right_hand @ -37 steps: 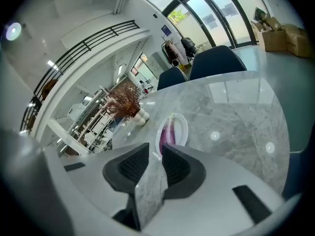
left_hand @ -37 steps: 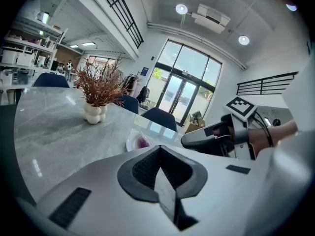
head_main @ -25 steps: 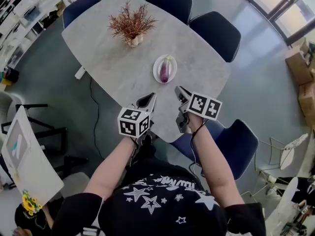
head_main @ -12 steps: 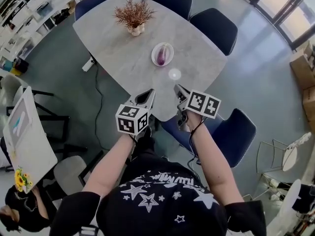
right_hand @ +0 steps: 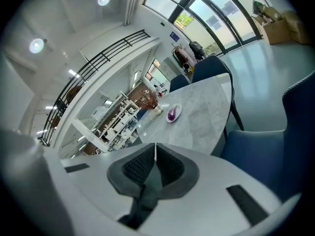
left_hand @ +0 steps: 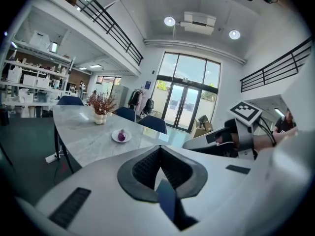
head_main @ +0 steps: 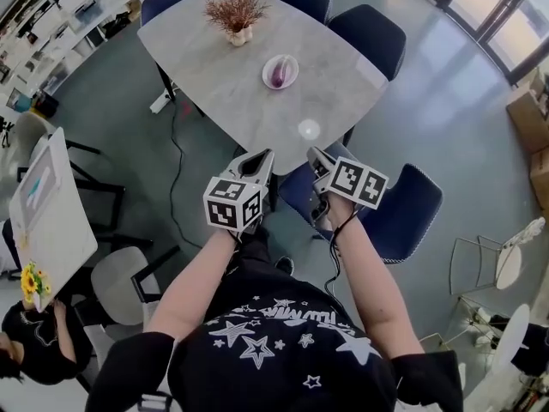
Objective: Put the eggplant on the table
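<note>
A purple eggplant (head_main: 280, 73) lies on a small white plate (head_main: 291, 63) on the grey marble table (head_main: 232, 75), far ahead of both grippers. My left gripper (head_main: 261, 158) and right gripper (head_main: 316, 156) hang side by side in the air short of the table's near corner, both shut and empty. In the left gripper view the eggplant (left_hand: 121, 134) sits small on its plate (left_hand: 115, 138), beyond the closed left gripper (left_hand: 158, 150). From the right gripper (right_hand: 155, 148), the eggplant (right_hand: 172, 114) also shows far off on its plate (right_hand: 177, 109).
A dried plant in a pot (head_main: 233, 13) stands at the table's far end. Dark blue chairs (head_main: 372, 35) ring the table, one (head_main: 401, 213) just under the right gripper. A white side table (head_main: 45, 221) and a seated person (head_main: 34, 350) are at the left.
The table and plate have slid up and away in the head view: I have backed off from the table. Both grippers, earlier over the table's near edge, now hang clear of it, still shut.
</note>
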`<control>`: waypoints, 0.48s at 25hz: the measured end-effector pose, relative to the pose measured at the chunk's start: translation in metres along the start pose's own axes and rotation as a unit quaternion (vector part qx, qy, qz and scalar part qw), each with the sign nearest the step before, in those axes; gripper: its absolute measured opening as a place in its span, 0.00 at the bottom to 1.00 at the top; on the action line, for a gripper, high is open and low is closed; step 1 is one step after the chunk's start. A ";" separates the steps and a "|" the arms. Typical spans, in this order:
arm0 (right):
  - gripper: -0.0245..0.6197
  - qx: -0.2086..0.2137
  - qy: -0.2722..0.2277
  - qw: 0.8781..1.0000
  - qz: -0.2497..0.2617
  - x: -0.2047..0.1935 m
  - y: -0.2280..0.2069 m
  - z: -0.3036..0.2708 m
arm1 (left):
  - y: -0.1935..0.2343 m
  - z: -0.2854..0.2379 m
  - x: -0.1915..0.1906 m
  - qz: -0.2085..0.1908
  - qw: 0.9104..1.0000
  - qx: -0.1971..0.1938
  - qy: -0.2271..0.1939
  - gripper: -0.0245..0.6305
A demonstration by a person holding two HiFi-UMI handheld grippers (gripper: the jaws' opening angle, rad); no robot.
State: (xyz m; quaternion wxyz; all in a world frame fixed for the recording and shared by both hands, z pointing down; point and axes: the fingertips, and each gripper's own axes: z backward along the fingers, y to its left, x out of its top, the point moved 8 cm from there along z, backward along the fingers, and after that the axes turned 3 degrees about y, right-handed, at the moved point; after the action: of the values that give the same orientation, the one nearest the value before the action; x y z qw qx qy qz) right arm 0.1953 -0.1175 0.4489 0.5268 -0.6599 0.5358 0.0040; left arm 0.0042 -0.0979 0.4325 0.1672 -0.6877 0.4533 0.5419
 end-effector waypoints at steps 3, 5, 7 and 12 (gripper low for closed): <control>0.07 0.011 0.001 1.000 0.006 -0.014 0.008 0.008 | -0.012 0.016 -0.007 -0.005 1.000 -0.001 -0.003 0.05; 0.07 0.020 -0.001 1.000 0.010 -0.022 0.016 0.013 | -0.015 0.026 -0.009 -0.009 1.000 0.000 -0.006 0.05; 0.07 0.026 -0.003 1.000 0.012 -0.028 0.021 0.018 | -0.015 0.034 -0.011 -0.012 1.000 0.002 -0.008 0.05; 0.07 0.030 -0.019 0.999 0.012 -0.036 0.032 0.027 | -0.013 0.052 -0.014 -0.017 1.000 0.000 -0.013 0.05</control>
State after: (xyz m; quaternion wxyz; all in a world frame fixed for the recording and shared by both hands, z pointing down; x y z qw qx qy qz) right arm 0.1724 -0.0697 0.4353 0.5561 -0.6372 0.5336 0.0063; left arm -0.0156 -0.0476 0.4228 0.1820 -0.6886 0.4389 0.5478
